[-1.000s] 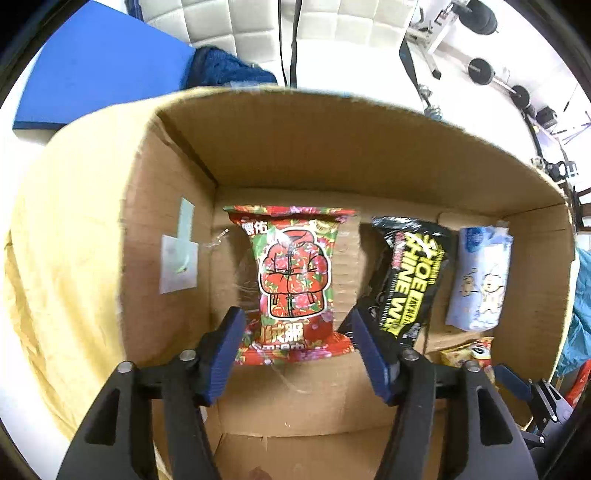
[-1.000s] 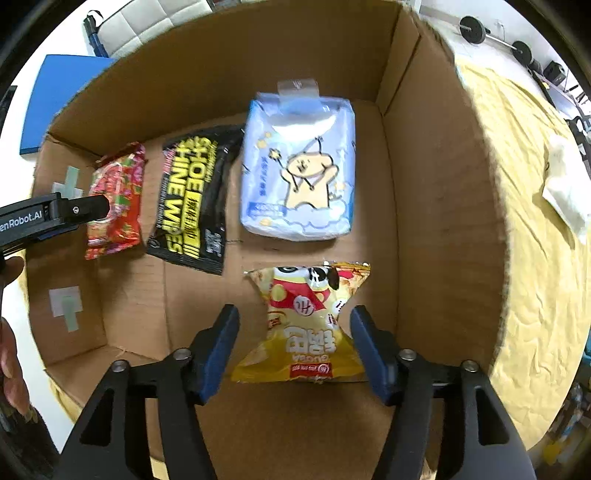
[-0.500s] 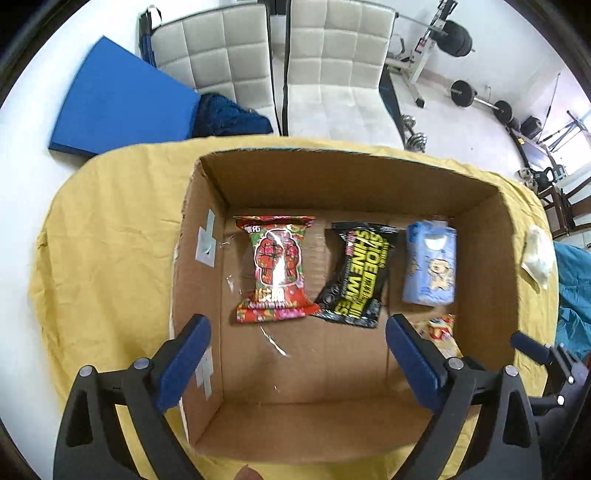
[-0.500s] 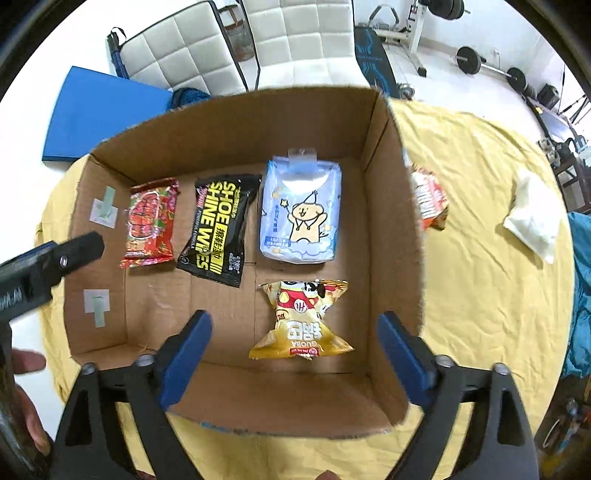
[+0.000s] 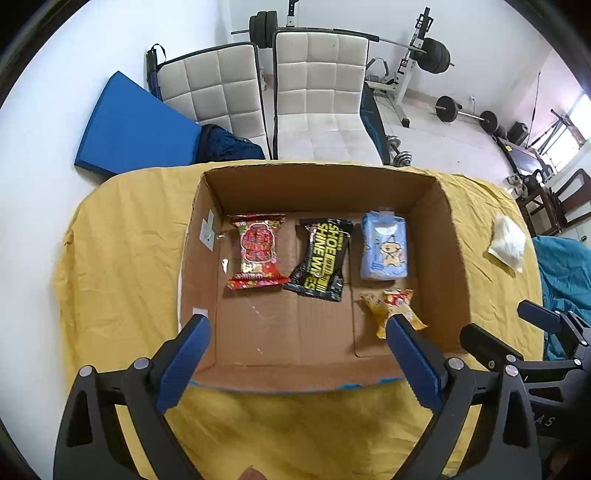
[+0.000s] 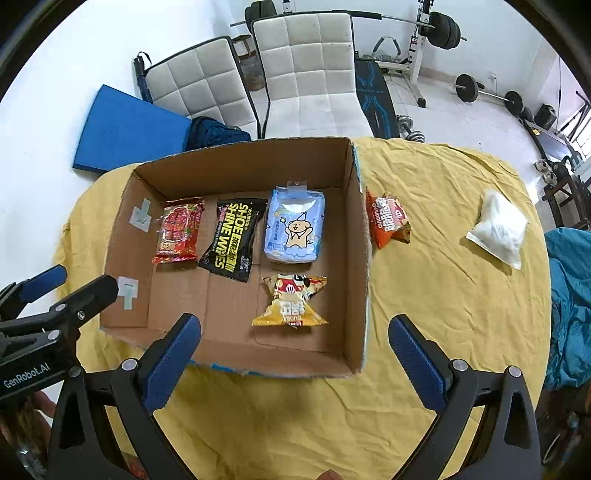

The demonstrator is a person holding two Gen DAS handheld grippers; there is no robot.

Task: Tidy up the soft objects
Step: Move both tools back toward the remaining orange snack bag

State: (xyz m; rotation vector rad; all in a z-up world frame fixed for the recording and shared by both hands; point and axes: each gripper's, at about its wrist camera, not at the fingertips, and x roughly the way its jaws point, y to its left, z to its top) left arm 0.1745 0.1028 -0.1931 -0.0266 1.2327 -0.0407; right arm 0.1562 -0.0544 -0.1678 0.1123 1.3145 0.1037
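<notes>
An open cardboard box (image 5: 448,254) (image 6: 358,236) stands on a yellow cloth. Inside lie a red snack pack (image 5: 257,256) (image 6: 178,230), a black shoe-wipes pack (image 5: 322,264) (image 6: 232,238), a blue tissue pack (image 5: 384,249) (image 6: 294,225) and a yellow snack bag (image 5: 391,308) (image 6: 290,301). An orange snack bag (image 6: 388,218) and a white pouch (image 6: 498,232) (image 5: 508,240) lie on the cloth right of the box. My left gripper (image 5: 297,354) and right gripper (image 6: 295,354) are both open and empty, held above the box's near edge.
The yellow cloth (image 6: 443,295) covers a round table. Two white chairs (image 6: 303,74), a blue mat (image 6: 129,129) and gym weights (image 6: 443,26) stand behind. A teal cloth (image 6: 569,295) hangs at the right edge.
Both grippers opened wider and pulled up and back out of the box, leaving the red pack and the yellow bag lying inside.
</notes>
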